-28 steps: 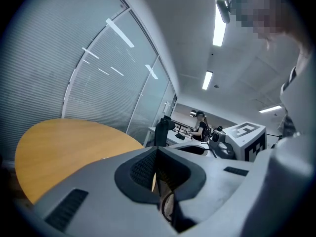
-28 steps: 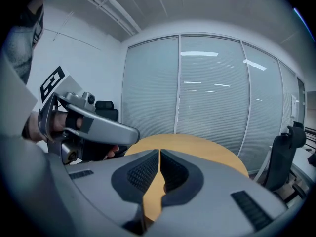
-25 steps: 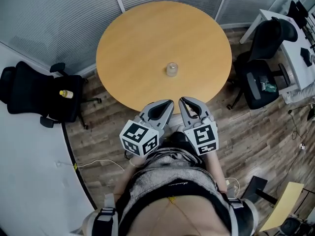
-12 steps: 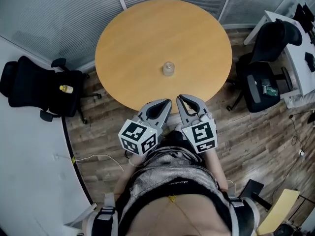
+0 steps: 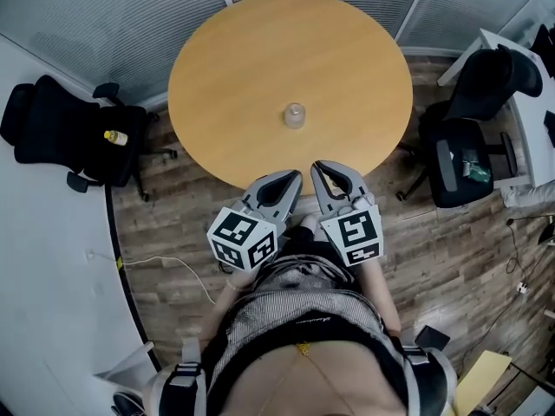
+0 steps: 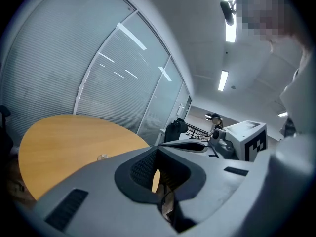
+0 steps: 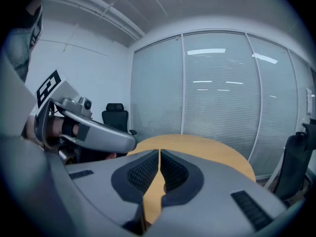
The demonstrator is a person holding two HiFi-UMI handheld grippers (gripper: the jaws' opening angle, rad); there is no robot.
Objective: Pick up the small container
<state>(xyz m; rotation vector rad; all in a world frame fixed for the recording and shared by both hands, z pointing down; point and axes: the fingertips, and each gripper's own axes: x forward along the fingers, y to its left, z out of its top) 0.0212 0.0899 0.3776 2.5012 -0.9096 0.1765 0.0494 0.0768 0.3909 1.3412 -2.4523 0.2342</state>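
Observation:
The small clear container [image 5: 294, 115] stands alone near the middle of the round wooden table [image 5: 225, 76]. In the left gripper view the container [image 6: 102, 157] is a tiny shape far ahead on the tabletop. My left gripper [image 5: 292, 179] and right gripper [image 5: 322, 169] hang side by side just off the table's near edge, close to the person's body and well short of the container. Both are shut with nothing between the jaws, as the left gripper [image 6: 157, 151] and right gripper [image 7: 159, 153] show in their own views.
A black office chair [image 5: 61, 141] with a small yellow bottle [image 5: 114, 137] on it stands left of the table. More black chairs [image 5: 473, 141] and a white desk [image 5: 538, 102] are at the right. Glass walls with blinds lie behind the table. A cable [image 5: 165, 271] runs over the wood floor.
The head view has drifted slightly, so table and room sit a little differently in frame. Both grippers stay shut side by side; the container has not moved on the table.

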